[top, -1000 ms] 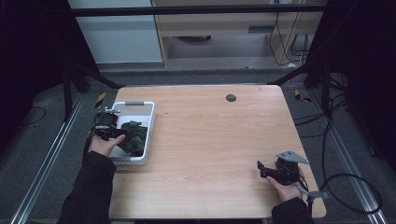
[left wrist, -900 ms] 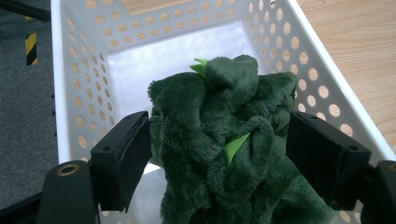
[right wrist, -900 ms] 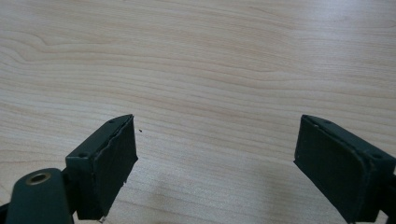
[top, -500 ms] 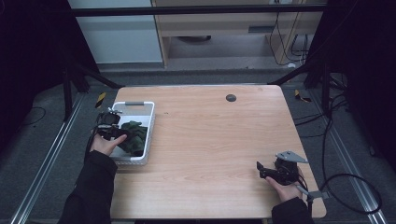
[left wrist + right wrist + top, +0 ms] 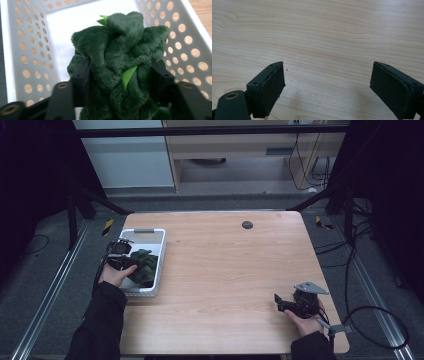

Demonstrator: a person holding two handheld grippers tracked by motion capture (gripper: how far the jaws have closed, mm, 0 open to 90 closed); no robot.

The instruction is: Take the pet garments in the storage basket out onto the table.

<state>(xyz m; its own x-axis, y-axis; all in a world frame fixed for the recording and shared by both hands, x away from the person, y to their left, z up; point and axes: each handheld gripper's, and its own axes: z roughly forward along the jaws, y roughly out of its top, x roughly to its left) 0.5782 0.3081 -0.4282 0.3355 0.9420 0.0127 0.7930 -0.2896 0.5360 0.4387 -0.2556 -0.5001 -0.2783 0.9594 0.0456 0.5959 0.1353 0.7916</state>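
A dark green plush toy point(image 5: 144, 267) with light green bits lies in a white perforated basket point(image 5: 144, 231) at the table's left edge. My left gripper point(image 5: 131, 263) reaches into the basket from the left. In the left gripper view the plush toy point(image 5: 120, 50) bulges between the two black jaws of the left gripper point(image 5: 120, 77), which press into its sides above the basket's floor and wall point(image 5: 32, 45). My right gripper point(image 5: 278, 303) rests low over the table's near right corner. Its jaws stand wide apart, and the right gripper point(image 5: 327, 82) holds nothing over the bare wood point(image 5: 324, 30).
A small dark round disc point(image 5: 247, 224) sits near the table's far edge. Black frame posts stand at both sides, and a cable point(image 5: 370, 320) trails off the right gripper past the table's right edge. Yellow-black pieces point(image 5: 108, 226) lie on the floor.
The left hand and its gripper have shifted only slightly at the basket, with the plush toy still between the jaws. The right gripper has stayed in place.
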